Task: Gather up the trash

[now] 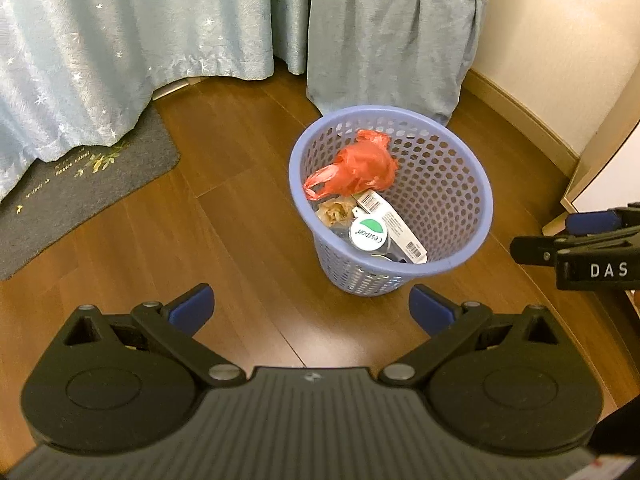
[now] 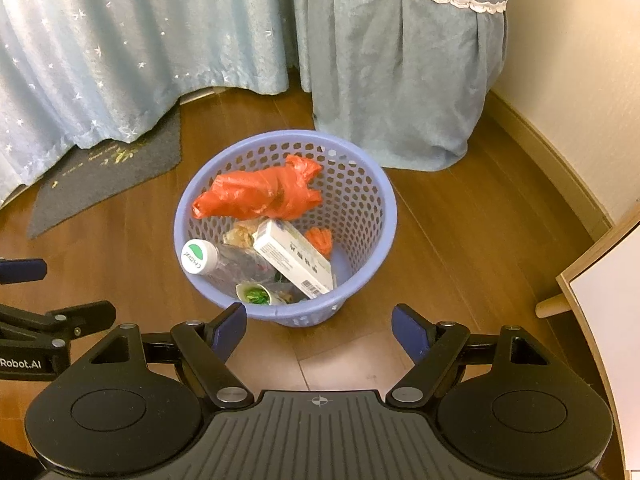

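A lilac perforated waste basket [image 1: 460, 184] [image 2: 360, 200] stands on the wooden floor. Inside lie a crumpled red plastic bag [image 1: 360, 168] [image 2: 264, 194], a white carton with a barcode [image 1: 394, 224] [image 2: 294, 258], a clear bottle with a white cap [image 1: 369, 235] [image 2: 199, 257], crumpled brown paper [image 1: 334, 212] and a small cup with green bits [image 2: 256, 294]. My left gripper [image 1: 310, 306] hovers open and empty just in front of the basket. My right gripper [image 2: 319, 326] is also open and empty, close to the basket's near rim.
Pale blue starred curtains [image 1: 100, 48] hang at the back left over a grey doormat [image 1: 80, 184]. A blue fabric-skirted piece of furniture [image 1: 392, 40] stands right behind the basket. A cream wall with skirting and a white panel with a wooden leg [image 2: 600, 292] lie to the right.
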`<state>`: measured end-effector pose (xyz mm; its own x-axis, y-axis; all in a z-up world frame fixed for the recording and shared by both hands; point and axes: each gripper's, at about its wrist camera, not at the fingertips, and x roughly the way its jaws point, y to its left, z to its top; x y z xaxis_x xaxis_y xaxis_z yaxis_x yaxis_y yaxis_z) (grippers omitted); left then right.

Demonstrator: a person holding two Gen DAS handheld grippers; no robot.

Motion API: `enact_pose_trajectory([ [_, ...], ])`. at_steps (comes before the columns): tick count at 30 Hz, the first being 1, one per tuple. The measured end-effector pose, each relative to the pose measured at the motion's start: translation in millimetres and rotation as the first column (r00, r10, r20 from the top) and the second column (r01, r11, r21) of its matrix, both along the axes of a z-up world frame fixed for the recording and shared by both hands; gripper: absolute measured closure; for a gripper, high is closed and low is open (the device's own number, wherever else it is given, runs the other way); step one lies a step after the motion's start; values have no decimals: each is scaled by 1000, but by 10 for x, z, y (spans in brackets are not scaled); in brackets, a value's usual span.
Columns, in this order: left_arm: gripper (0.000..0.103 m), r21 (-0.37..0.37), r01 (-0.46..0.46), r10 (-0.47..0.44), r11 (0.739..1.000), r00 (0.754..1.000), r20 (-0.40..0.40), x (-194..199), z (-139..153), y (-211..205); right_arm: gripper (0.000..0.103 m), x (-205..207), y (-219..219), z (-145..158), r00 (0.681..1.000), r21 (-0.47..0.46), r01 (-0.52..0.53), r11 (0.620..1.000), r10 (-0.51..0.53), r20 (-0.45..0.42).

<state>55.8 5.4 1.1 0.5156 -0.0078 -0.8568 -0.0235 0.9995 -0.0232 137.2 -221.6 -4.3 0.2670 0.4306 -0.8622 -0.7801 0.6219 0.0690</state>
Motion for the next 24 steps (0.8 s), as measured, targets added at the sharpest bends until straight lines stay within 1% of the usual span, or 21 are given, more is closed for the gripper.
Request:
enact_pose_trajectory([
  [2, 1, -7, -9, 9, 1000, 1000, -4, 3, -8, 9, 26, -8, 11, -4, 1000, -1, -3, 1000, 3, 2],
  [9, 1, 6, -34, 34, 999, 999, -10, -8, -14, 27, 26, -29, 24, -11, 1000, -2, 9, 1000, -9, 19],
  [12, 1, 12, -53, 53, 999, 999, -11, -15, -15, 35, 26, -33, 31, -18, 1000, -4, 17, 1000, -17, 11],
  [15, 1, -2, -66, 66, 998, 998, -19, -24, -25, 60, 26, -34, 39, -41, 1000, -8, 23, 1000, -23, -9],
  [18, 1, -10, -73, 73, 997, 997, -27, -30, -31, 66, 26, -62, 57, -59, 1000, -22, 12, 1000, -12, 4],
  [24, 1, -16, -71, 70, 997, 997, -27, -41, -34, 52, 26, -96, 75, -82, 1000, -30, 1, 1000, -1, 5],
])
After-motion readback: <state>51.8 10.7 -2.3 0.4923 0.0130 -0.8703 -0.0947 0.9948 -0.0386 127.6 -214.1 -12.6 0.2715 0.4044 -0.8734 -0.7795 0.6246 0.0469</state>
